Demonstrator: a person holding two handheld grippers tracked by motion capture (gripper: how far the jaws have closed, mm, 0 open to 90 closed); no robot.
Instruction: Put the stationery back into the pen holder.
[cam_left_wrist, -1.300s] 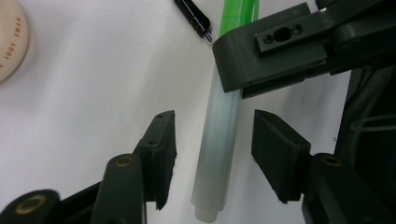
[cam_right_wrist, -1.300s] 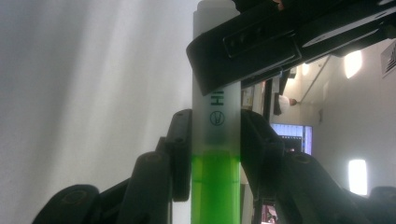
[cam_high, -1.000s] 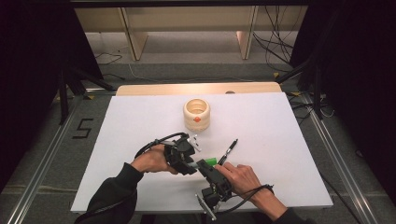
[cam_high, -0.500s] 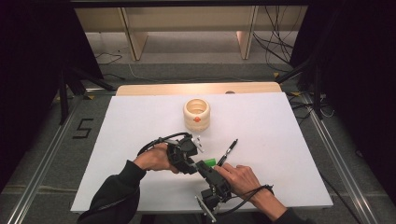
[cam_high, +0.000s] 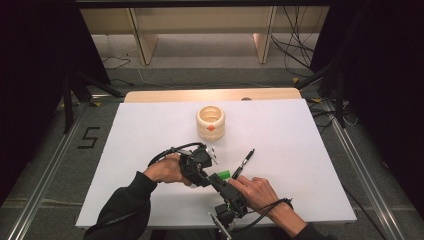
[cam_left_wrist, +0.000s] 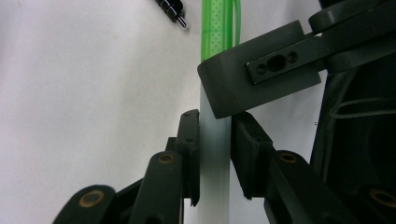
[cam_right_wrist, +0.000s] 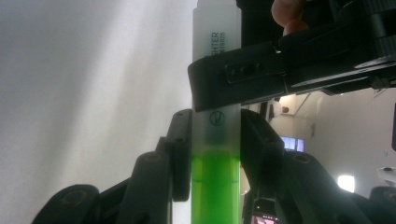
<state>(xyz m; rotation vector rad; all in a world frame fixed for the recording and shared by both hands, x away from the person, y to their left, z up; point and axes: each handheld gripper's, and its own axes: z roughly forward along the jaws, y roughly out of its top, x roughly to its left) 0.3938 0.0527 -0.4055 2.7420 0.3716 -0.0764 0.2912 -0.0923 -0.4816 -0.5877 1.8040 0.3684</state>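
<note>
Both grippers are on the same green highlighter (cam_right_wrist: 215, 140). Right gripper (cam_right_wrist: 215, 154) is clamped on its green cap end; left gripper (cam_left_wrist: 215, 158) has just been closing on the white barrel, pads now touching it. A black pen (cam_high: 243, 163) lies just past them, a wooden ring stack (cam_high: 210, 122) farther off.

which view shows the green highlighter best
The right gripper view: the white-barrelled green highlighter stands close, print readable, green end between the tongs. The left gripper view shows its pale barrel; the high view, a green tip.
</note>
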